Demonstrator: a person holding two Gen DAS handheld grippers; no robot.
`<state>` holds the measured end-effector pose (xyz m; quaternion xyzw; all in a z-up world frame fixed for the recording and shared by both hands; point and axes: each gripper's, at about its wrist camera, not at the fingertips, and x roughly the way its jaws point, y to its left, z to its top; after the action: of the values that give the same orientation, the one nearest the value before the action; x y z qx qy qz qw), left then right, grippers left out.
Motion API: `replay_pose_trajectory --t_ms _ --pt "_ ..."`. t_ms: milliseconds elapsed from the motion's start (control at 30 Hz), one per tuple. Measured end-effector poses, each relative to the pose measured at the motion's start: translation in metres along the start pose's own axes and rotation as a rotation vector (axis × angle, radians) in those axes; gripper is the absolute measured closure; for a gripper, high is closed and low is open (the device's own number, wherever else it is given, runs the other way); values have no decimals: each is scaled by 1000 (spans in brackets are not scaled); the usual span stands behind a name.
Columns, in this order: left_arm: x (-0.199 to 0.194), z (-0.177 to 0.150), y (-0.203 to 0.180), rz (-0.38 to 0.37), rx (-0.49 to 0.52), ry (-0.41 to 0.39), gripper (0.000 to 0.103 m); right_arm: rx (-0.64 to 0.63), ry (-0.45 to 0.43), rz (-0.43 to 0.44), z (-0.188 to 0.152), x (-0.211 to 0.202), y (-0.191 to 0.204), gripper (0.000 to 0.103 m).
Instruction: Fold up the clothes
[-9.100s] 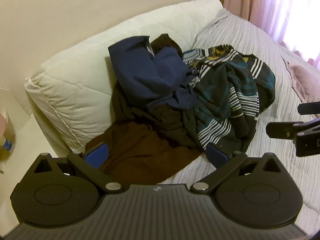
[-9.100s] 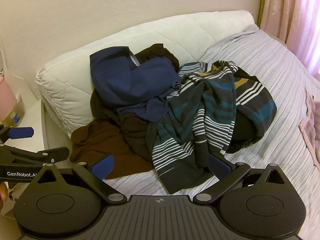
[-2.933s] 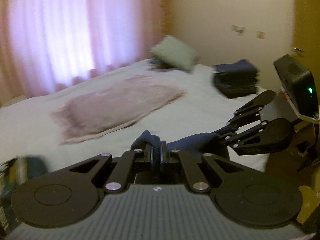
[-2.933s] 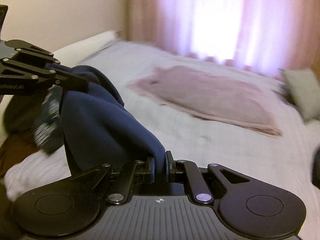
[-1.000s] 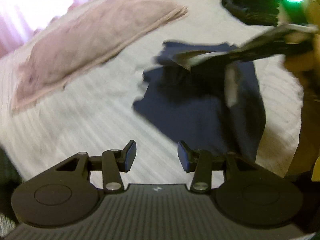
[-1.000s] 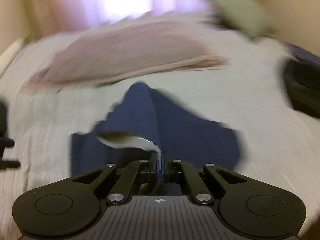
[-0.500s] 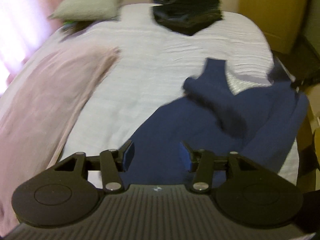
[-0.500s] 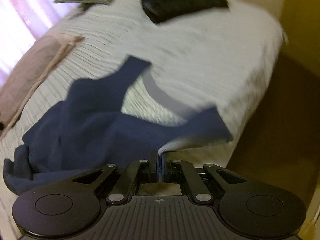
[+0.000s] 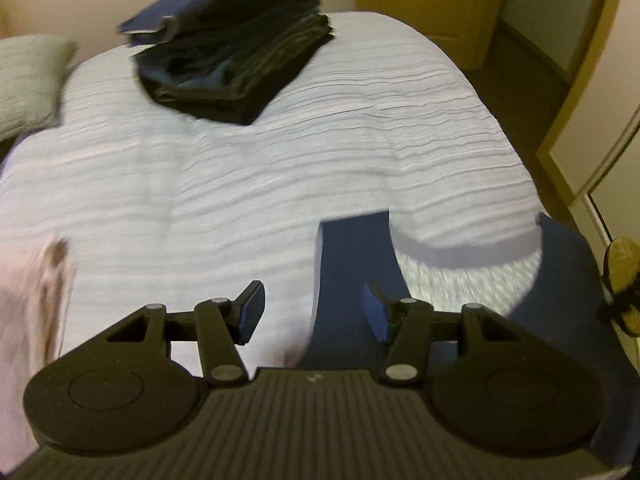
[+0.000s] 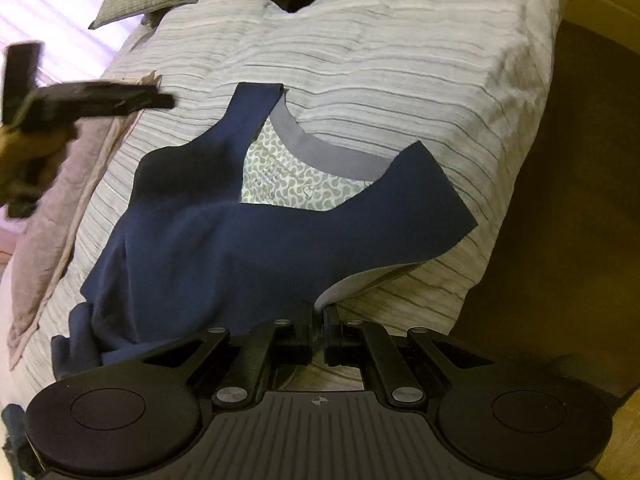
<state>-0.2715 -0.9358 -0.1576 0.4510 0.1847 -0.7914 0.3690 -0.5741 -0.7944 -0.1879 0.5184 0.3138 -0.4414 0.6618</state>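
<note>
The right gripper (image 10: pixel 319 330) is pinching the edge of the navy blue sleeveless garment (image 10: pixel 224 240), which is lying on the grey striped bedspread (image 10: pixel 400 60). The left gripper (image 9: pixel 314 312) is hanging spread above the garment's strap, gripping nothing.

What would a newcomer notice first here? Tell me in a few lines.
The navy garment spread on the striped bedspread, its patterned lining showing at the neckline. The right hand-held gripper pinches its edge near the bed's side, while the left hand-held gripper hovers open over a shoulder strap. A folded dark stack sits at the far end.

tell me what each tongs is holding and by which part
Right tongs pinch the navy garment at its near edge. Left tongs are open, holding nothing.
</note>
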Motion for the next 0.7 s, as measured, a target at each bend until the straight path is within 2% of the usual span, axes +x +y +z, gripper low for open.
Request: replay_pose_trajectory --t_ms 33,67,100,133,167,267,400,467,533,567,633,700 --pt "14 7 1 -15 6 8 53 7 3 -4 0 0 -2 102" --pt "27 13 1 -29 15 14 53 13 5 -7 1 0 -4 92" --pt "39 19 1 -43 27 20 53 20 8 -11 1 -1 -6 54" --pt "51 24 0 -57 48 26 53 26 1 -19 0 -2 -8 32" --pt "62 26 -3 -62 74 31 53 27 -9 -24 0 -4 -10 20" --pt "93 32 -8 -75 148 51 54 26 -41 -34 1 -11 -21 20" --pt "124 37 -11 -103 220 85 61 146 -121 -56 14 -5 -53 20" --pt "128 37 -12 -113 245 93 74 188 -152 -55 23 4 -66 20" --pt "128 36 -13 -118 265 95 100 205 -155 -34 31 19 -73 20" --pt "126 36 -12 -112 268 95 103 211 -154 -21 35 27 -77 21" --pt "115 36 -6 -125 245 77 103 206 -134 7 41 38 -80 49" --pt "99 38 0 -132 222 46 103 193 -130 -5 42 31 -75 79"
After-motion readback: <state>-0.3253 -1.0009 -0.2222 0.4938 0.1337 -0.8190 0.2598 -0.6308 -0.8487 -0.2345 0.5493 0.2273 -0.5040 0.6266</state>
